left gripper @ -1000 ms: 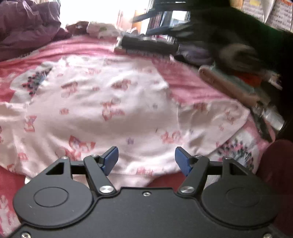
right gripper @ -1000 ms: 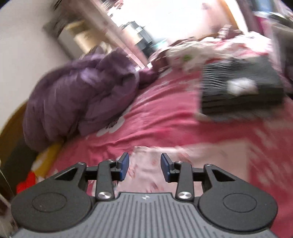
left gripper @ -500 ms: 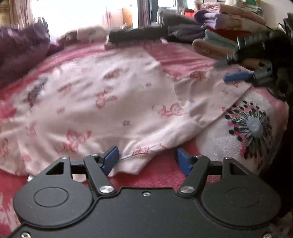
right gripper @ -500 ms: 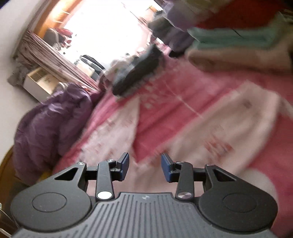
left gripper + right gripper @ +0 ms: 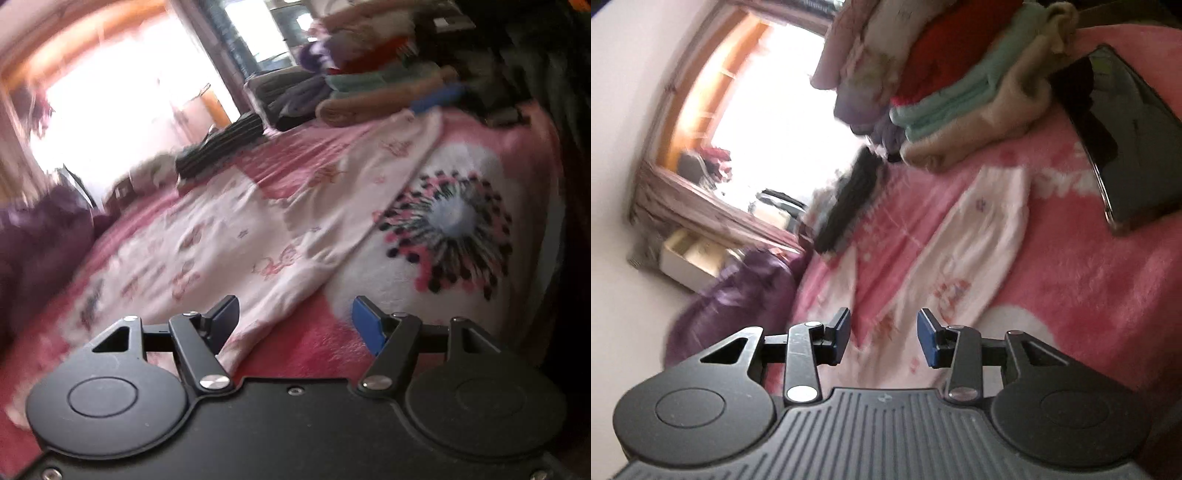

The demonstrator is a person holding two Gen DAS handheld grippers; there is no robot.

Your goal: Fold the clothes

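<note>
We've got the shirt [image 5: 229, 236] spread flat on the bed [image 5: 491, 147], one sleeve stretched out twd the stack [image 5: 960, 110] of done clothes at the far side. No fold visible in it yet, so this item is at the start; stack suggests earlier pieces finished. Left gripper [image 5: 293, 317] jaws released, empty, low over the near hem. Right gripper [image 5: 882, 332] jaws also released, nothing held, over the sleeve. Left to do: sleeves in, then body folds.
</note>
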